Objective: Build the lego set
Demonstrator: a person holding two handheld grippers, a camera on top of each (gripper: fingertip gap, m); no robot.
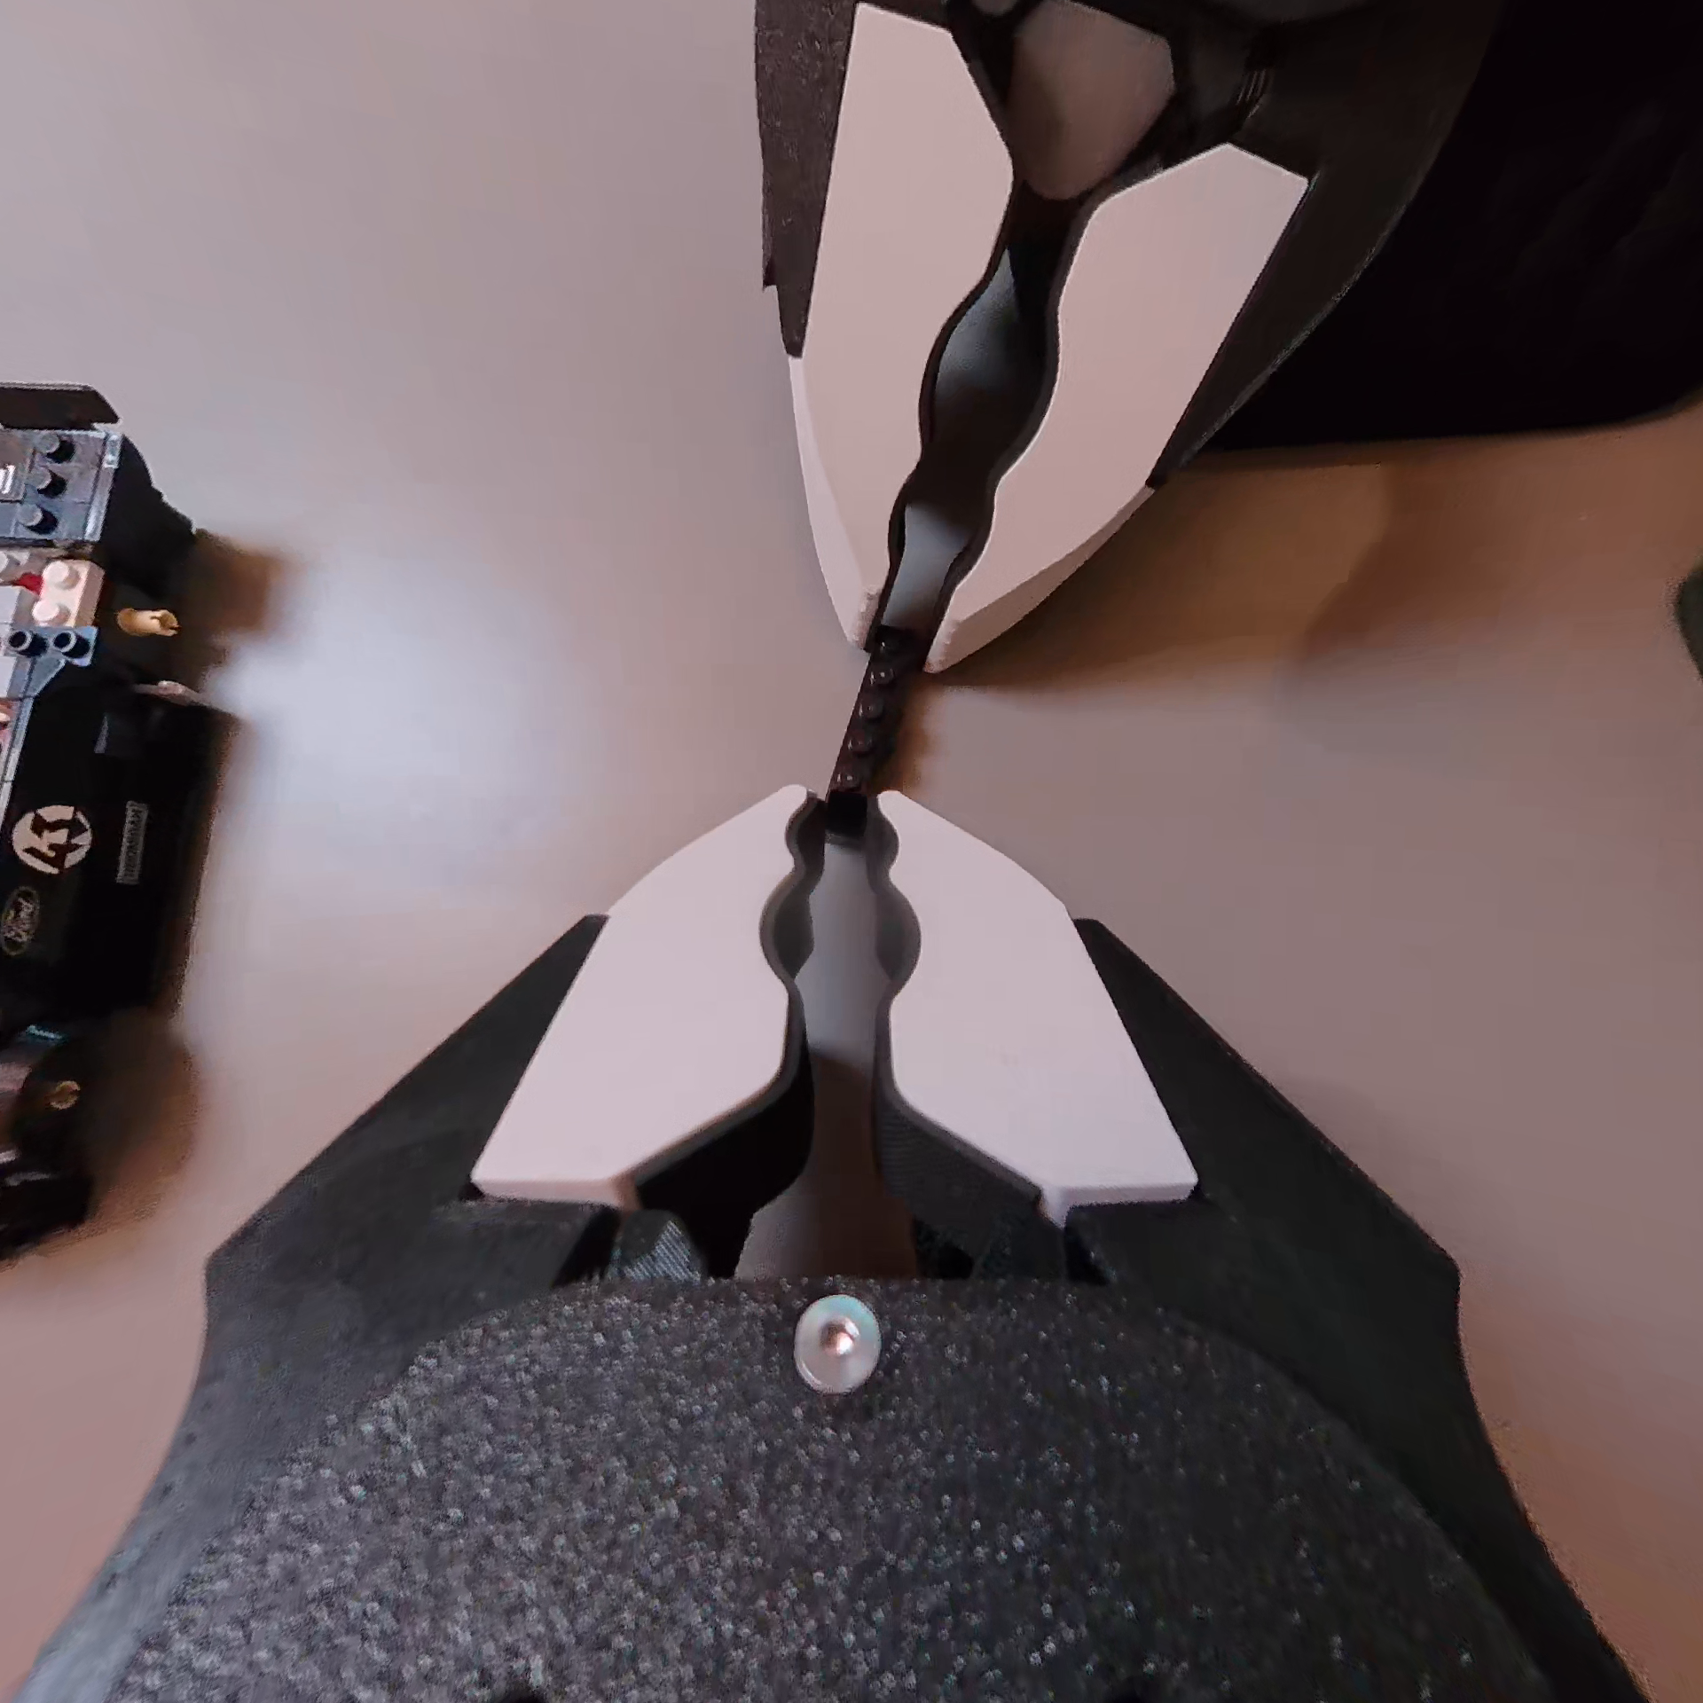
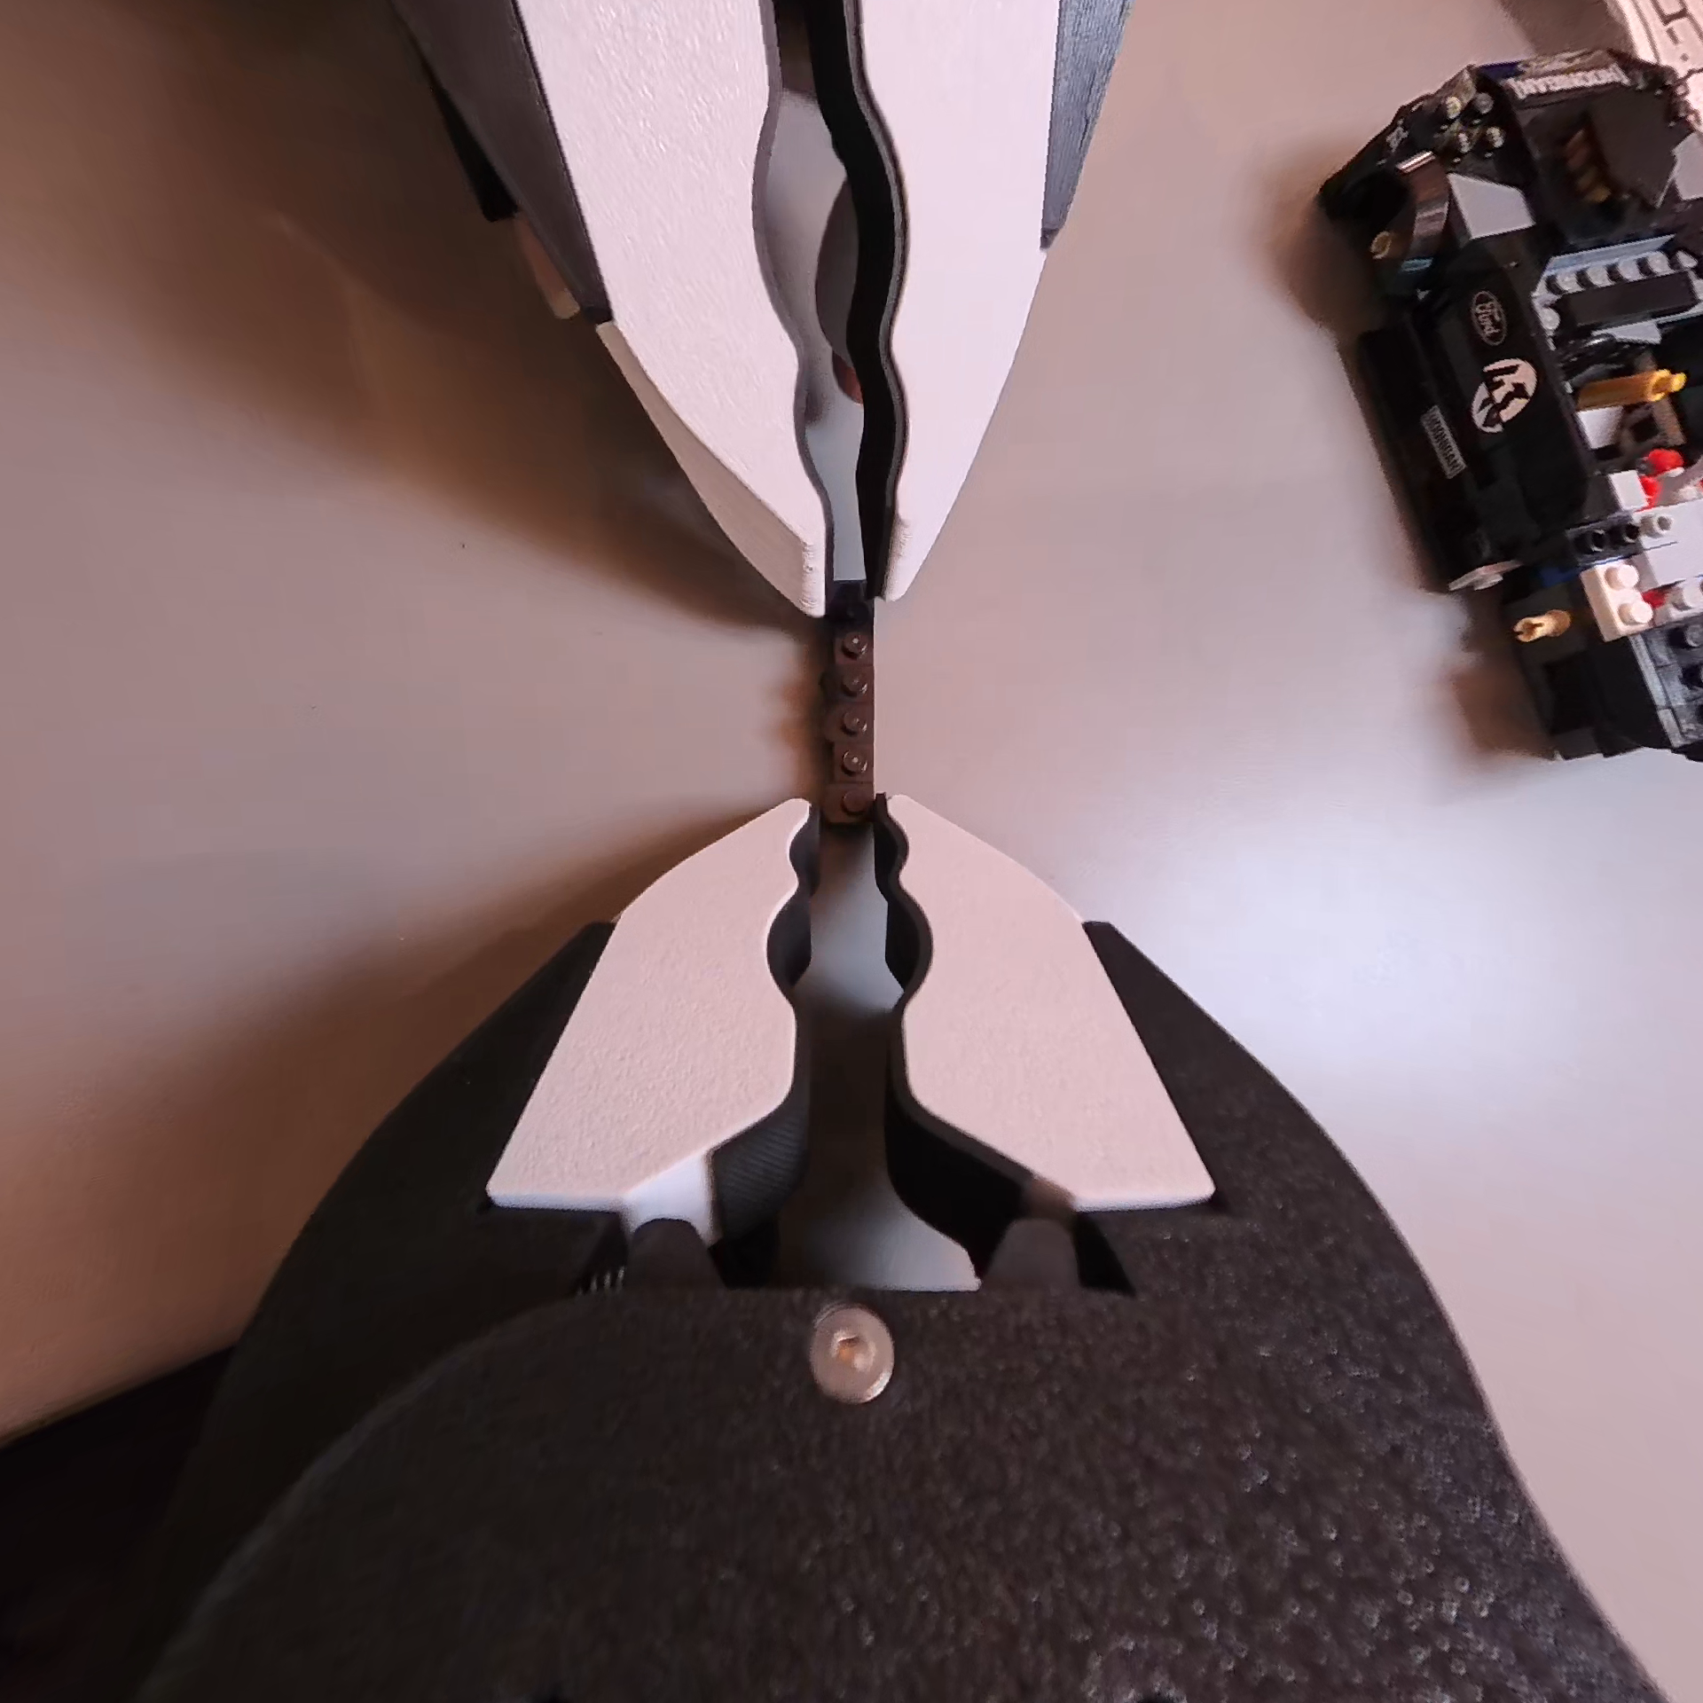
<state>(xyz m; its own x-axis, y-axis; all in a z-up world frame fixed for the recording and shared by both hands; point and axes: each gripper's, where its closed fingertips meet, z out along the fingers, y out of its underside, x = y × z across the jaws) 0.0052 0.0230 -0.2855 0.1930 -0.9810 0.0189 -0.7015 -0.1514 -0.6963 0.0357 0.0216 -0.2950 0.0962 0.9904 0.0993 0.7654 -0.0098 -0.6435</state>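
Left gripper [image 1: 843,804]: nearly closed, white fingers clamped on one end of a narrow black studded strip [image 1: 866,728]. Right gripper [image 2: 848,809]: likewise nearly closed, pinching the opposite end of the same strip [image 2: 850,714]. Tips of the two grippers pointed at each other, strip spanning the short gap between them, studs visible along its length. Strip held just above the pale table [image 1: 461,276]; a small shadow beneath it in the right wrist view. Contact with the table: cannot tell.

Partly built black car model [image 2: 1548,415] standing on the table [image 2: 276,461], well apart from the strip: at the left edge in the left wrist view [image 1: 83,783], at the upper right in the right wrist view. Exposed studs, grey, white and red bricks and tan pins noted on it, with round stickers on its black side panel.
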